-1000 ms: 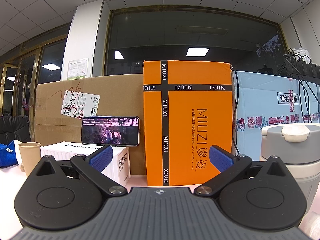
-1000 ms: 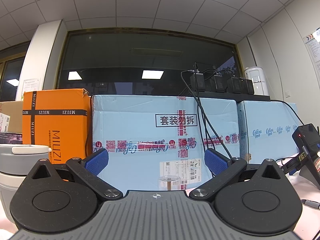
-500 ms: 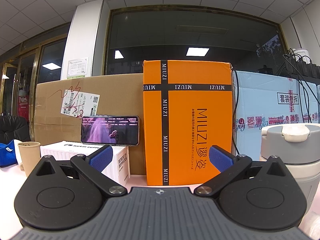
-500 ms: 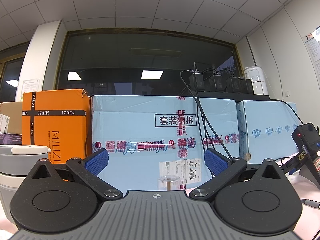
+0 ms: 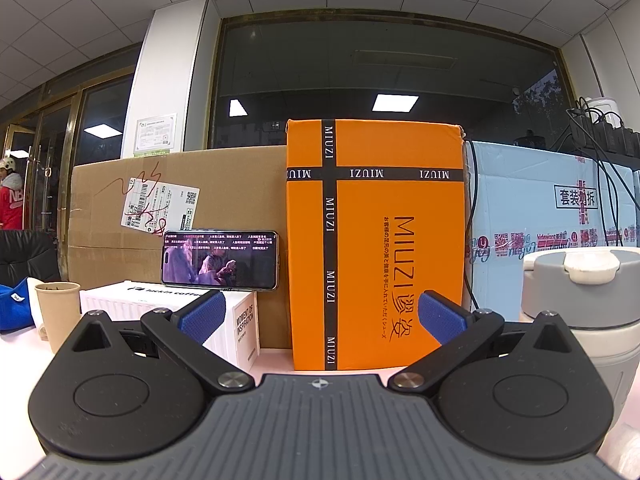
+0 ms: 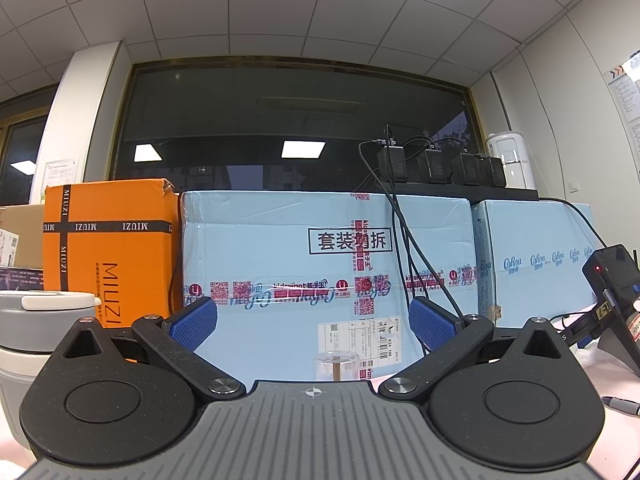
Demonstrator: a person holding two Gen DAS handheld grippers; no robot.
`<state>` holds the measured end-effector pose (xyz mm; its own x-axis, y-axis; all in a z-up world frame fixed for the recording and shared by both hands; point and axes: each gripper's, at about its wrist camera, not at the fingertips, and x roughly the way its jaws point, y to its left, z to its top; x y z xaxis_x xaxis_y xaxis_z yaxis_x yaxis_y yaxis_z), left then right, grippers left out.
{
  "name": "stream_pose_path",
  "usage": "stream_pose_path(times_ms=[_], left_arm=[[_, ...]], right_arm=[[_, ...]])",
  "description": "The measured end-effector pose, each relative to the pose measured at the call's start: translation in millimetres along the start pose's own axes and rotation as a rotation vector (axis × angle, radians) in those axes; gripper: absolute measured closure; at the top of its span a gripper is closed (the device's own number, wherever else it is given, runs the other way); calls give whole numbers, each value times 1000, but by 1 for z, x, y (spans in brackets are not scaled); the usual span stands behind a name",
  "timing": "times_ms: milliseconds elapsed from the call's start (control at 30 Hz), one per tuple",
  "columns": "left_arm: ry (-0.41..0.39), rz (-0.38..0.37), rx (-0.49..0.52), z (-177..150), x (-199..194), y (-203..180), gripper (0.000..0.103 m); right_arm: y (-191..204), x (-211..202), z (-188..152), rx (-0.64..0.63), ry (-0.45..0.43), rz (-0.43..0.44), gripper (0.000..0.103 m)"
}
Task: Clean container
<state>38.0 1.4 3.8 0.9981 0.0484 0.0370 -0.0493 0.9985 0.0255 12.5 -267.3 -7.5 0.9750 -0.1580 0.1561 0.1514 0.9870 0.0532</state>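
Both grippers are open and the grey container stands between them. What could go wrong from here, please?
1. The grey-lidded container is tall and upright; a push from one side by the left gripper could tip it.
2. The small clear glass directly ahead of the right gripper is easily knocked over.

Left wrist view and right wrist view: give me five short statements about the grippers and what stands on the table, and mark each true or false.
1. The left gripper is open and holds nothing. True.
2. The right gripper is shut on the grey container. False: it is open and empty; the container stands off to its left.
3. The phone lies flat on the table. False: it stands on edge on the white box.
4. The orange box stands upright between the cardboard box and the blue box. True.
5. The container's lid is off. False: it is on.
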Motion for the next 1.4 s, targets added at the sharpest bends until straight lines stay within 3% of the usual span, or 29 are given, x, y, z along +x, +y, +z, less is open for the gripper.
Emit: stream_pose_path(times_ms=[1400], left_arm=[[9,-10,-6,0,2,2,0]], right_arm=[[-6,1,0,10,-7,-4,0]])
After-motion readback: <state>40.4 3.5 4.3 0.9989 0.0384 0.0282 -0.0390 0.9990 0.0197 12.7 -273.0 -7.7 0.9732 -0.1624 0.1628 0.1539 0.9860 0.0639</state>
